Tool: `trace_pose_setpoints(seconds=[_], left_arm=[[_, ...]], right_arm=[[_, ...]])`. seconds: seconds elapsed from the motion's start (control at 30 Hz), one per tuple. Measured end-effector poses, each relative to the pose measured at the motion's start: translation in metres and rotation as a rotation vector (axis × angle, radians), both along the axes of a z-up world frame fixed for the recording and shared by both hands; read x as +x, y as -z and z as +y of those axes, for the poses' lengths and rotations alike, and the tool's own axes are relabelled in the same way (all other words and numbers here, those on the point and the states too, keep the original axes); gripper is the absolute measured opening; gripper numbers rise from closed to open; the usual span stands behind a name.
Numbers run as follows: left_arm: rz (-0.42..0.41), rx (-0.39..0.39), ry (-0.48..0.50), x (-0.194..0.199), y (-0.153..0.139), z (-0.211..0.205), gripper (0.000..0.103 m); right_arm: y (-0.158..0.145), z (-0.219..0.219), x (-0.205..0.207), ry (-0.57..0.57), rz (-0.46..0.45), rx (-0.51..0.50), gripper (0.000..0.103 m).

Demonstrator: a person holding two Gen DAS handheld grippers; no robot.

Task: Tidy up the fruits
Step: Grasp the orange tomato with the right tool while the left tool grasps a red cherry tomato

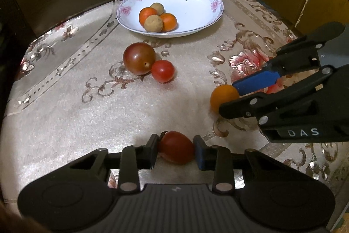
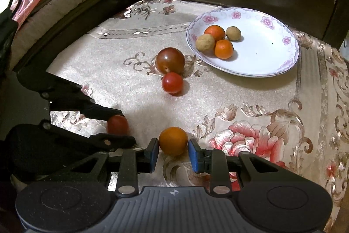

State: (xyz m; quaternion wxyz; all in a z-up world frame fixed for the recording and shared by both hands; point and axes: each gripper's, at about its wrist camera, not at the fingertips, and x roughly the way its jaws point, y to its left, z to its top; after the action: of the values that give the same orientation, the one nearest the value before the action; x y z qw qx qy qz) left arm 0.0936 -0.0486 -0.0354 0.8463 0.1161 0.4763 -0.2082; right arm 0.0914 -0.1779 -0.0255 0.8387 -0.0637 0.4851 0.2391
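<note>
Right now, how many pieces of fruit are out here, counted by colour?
Orange: 3, two on the plate, one orange fruit between the right tool's jaws.
Red: 2.
Dark reddish-brown: 1.
Tan: 2, both on the plate.
Total: 8.

White plate (image 1: 196, 6) with pink flowers; beige floral tablecloth (image 1: 65, 113); blue gripper pads (image 2: 195, 156).

In the left wrist view a plate (image 1: 197, 3) sits top centre on the table (image 1: 65, 115), holding four fruits (image 1: 157, 16) clustered at its left. Below it, mid-frame, two tomatoes (image 1: 148, 61) touch. A third tomato (image 1: 176, 146) lies bottom centre between the left gripper (image 1: 175, 151) fingers. At right, a fruit (image 1: 222, 96) lies between the right gripper (image 1: 229, 99) fingers.
</note>
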Motion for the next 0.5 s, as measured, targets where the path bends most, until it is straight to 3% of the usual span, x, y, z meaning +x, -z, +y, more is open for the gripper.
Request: trace_pose_setpoints(seconds=[0.2, 0.5], left_arm=[[-0.018, -0.020, -0.011, 0.011, -0.010, -0.004, 0.042], [0.011, -0.001, 0.013, 0.020, -0.001, -0.018, 0.042]], right_arm=[[-0.006, -0.003, -0.001, 0.019, -0.020, -0.002, 0.021], [-0.008, -0.013, -0.006, 0.066, -0.023, -0.007, 0.021]])
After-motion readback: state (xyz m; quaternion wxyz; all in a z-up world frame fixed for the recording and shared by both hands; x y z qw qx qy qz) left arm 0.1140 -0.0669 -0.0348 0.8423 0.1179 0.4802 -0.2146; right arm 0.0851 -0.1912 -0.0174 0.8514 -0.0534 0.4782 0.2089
